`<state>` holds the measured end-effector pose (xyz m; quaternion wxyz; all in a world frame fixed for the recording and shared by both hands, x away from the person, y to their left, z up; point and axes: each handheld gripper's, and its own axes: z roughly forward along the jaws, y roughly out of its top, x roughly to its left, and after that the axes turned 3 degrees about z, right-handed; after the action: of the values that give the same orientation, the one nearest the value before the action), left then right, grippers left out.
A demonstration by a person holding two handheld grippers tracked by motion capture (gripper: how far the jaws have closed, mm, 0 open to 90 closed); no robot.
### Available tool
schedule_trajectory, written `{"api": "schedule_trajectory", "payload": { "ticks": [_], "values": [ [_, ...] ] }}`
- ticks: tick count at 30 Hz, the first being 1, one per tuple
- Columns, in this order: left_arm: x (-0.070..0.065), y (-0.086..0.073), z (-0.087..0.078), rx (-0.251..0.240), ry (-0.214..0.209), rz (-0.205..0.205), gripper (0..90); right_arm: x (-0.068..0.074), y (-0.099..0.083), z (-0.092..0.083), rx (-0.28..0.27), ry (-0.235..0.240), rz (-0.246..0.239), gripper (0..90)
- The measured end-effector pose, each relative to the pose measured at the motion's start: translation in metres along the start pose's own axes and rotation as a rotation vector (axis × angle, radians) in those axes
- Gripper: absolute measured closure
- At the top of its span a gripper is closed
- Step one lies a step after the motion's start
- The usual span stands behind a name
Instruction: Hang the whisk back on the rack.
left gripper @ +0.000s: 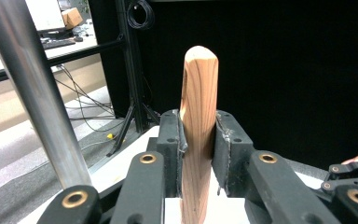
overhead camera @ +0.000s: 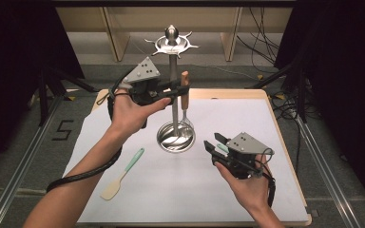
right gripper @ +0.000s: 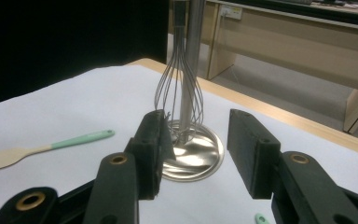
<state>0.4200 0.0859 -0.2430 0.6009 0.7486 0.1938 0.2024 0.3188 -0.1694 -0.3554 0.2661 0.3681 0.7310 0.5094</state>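
Note:
A whisk with a wooden handle [overhead camera: 184,90] hangs upright beside the steel pole [overhead camera: 174,102] of a utensil stand, its wire head [overhead camera: 186,119] just above the round base [overhead camera: 175,138]. My left gripper [overhead camera: 180,88] is shut on that handle [left gripper: 198,112], whose rounded top sticks up above the pads [left gripper: 173,140]. The pole [left gripper: 37,93] passes close on the left in the left gripper view. My right gripper [overhead camera: 213,141] rests low at the right of the mat, open with nothing between its fingers. It [right gripper: 198,144] faces the stand base [right gripper: 205,158] and the whisk wires [right gripper: 177,88].
A spatula [overhead camera: 122,173] with a mint handle and a wooden blade lies on the white mat [overhead camera: 180,190] at the front left. The stand's top [overhead camera: 172,43] carries a ring of hooks. A small mint object [overhead camera: 222,148] lies under the right gripper. The table's wooden edge [overhead camera: 285,142] runs along the right.

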Motion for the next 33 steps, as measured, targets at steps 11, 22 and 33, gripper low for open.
{"api": "schedule_trajectory", "payload": {
  "ticks": [11, 22, 33],
  "values": [
    [0.006, 0.017, -0.002, -0.008, -0.002, -0.018, 73.4, 0.000, 0.002, 0.000, -0.013, -0.004, -0.009, 57.2],
    [0.009, 0.034, -0.007, -0.017, -0.005, -0.028, 73.4, 0.002, 0.004, -0.001, -0.006, 0.004, 0.024, 57.2],
    [0.017, 0.037, -0.007, 0.001, -0.017, -0.044, 73.4, 0.001, 0.004, 0.000, -0.014, 0.000, -0.002, 57.2]
  ]
}}
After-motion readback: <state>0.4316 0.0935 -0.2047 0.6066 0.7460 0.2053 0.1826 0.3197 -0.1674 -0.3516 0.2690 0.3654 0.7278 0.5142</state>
